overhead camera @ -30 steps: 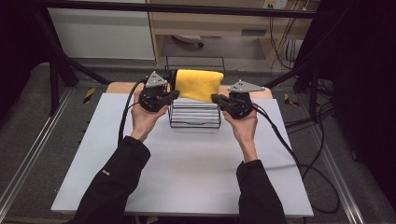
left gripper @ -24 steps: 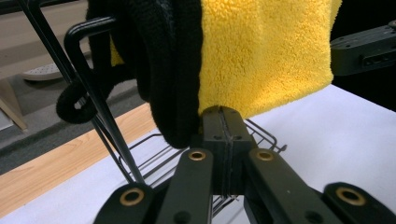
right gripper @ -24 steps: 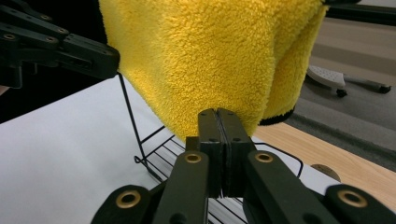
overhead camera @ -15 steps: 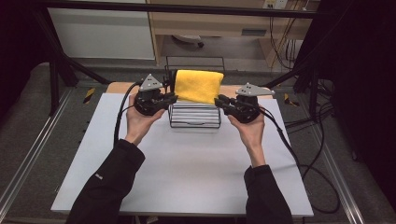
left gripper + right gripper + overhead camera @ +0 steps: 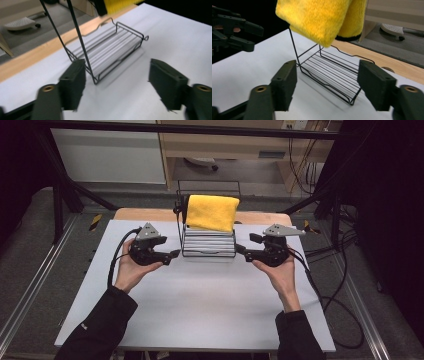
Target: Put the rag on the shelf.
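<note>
Now both jaws are just opened wide, nothing held: left gripper (image 5: pixel 172 254) and right gripper (image 5: pixel 241 251) flank black wire rack (image 5: pixel 208 242) draped with yellow fleece cloth (image 5: pixel 212 212).

We count one black wire rack (image 5: pixel 207 232) standing at the far middle of the white table (image 5: pixel 200 310). One yellow cloth (image 5: pixel 212 212) hangs over the rack's top rail. We count two grippers: the left gripper (image 5: pixel 172 254) just left of the rack and the right gripper (image 5: pixel 240 251) just right of it. Each is carried by one hand, so we count two hands, and each gripper trails one black cable.
</note>
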The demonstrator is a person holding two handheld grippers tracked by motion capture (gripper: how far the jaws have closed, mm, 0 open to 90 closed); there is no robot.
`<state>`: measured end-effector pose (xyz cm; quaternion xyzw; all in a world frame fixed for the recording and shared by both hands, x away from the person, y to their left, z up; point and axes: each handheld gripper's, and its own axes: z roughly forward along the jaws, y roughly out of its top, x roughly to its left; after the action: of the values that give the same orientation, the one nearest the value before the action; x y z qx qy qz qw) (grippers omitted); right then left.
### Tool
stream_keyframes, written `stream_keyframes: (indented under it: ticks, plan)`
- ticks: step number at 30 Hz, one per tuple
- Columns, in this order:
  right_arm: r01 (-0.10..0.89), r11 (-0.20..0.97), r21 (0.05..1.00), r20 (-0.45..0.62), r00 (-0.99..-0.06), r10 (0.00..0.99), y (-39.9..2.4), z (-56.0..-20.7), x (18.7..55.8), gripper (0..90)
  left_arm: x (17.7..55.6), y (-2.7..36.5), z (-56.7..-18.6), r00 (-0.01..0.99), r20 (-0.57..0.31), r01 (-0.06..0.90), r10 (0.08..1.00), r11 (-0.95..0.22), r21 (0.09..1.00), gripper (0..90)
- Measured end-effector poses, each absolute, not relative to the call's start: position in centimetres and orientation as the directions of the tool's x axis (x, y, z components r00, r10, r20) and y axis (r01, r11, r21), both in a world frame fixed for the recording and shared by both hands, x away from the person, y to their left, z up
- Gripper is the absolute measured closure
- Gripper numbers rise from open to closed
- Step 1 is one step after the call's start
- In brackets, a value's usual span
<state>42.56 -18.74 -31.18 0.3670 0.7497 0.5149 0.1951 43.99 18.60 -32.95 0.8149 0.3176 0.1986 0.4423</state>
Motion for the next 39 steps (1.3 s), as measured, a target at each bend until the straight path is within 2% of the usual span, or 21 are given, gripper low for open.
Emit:
stream_keyframes:
  ticks: [1,2,11,17,21,30,39]
  plan:
    - [0.349,0.200,0.915,0.085,-0.654,0.751,-18.7,-31.2,42.6,24.0,43.8,18.9,-33.4,0.719,0.043,0.346,0.693,-0.411,0.843,25.8]
    - [0.361,0.212,0.908,0.083,-0.652,0.753,-18.9,-31.9,42.3,17.9,43.6,19.1,-33.8,0.720,0.041,0.350,0.693,-0.413,0.841,21.9]
    - [0.426,0.234,0.874,0.117,-0.653,0.748,-20.2,-35.7,40.9,6.5,41.3,21.9,-37.0,0.705,0.021,0.391,0.709,-0.413,0.822,9.4]
    - [0.453,0.229,0.862,0.141,-0.648,0.749,-20.9,-37.5,40.2,2.9,39.6,23.6,-39.1,0.682,0.029,0.420,0.731,-0.423,0.803,8.4]
    - [0.489,0.232,0.841,0.171,-0.646,0.744,-21.7,-39.8,39.5,0.8,38.6,24.8,-40.4,0.679,-0.003,0.440,0.734,-0.403,0.802,8.1]
    - [0.542,0.246,0.804,0.197,-0.633,0.749,-23.9,-42.9,38.1,0.7,37.3,26.9,-42.7,0.671,-0.045,0.460,0.740,-0.368,0.808,9.1]
    - [0.556,0.246,0.794,0.201,-0.622,0.757,-26.5,-44.8,36.7,0.7,36.7,28.1,-44.0,0.668,-0.043,0.465,0.743,-0.371,0.804,8.6]
